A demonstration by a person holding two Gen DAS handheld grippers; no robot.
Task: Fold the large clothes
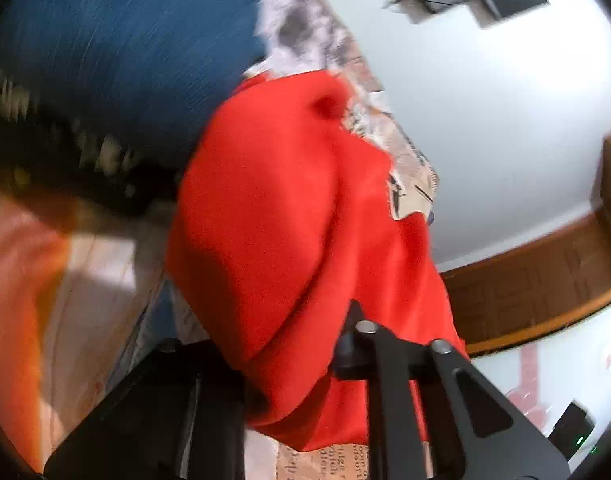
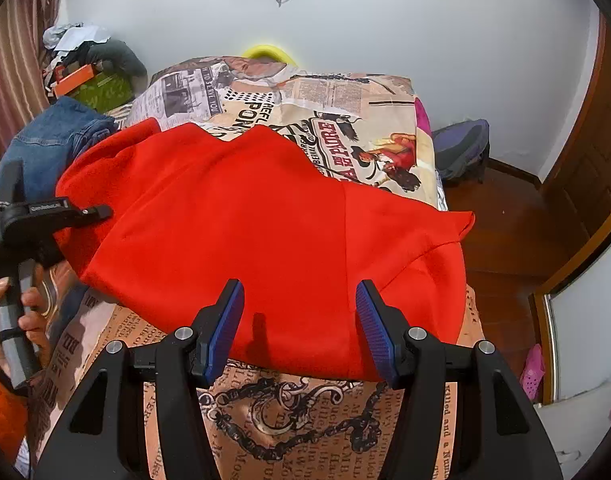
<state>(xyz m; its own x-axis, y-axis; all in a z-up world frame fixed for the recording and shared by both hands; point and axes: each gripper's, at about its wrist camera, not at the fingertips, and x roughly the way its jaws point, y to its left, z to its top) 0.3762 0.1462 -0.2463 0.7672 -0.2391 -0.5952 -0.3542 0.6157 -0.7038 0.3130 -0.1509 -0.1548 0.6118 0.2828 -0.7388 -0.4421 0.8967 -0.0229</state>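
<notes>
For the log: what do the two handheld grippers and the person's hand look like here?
The right gripper is matte black, with triangular cutouts, silver pivot screws and ribbed blue pads on its fingers. The left gripper is also black, carries a small, unreadable white label and sits on a grey handle. The left hand is bare-skinned; no cables show.

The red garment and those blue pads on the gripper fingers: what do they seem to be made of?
The red garment looks like a soft, matte knit or fleece-type fabric: it drapes in rounded folds with no sheen, though the exact fibre can't be told. The blue pads on the right gripper look like rubber or soft plastic, with a fine ribbed, grippy texture.
</notes>
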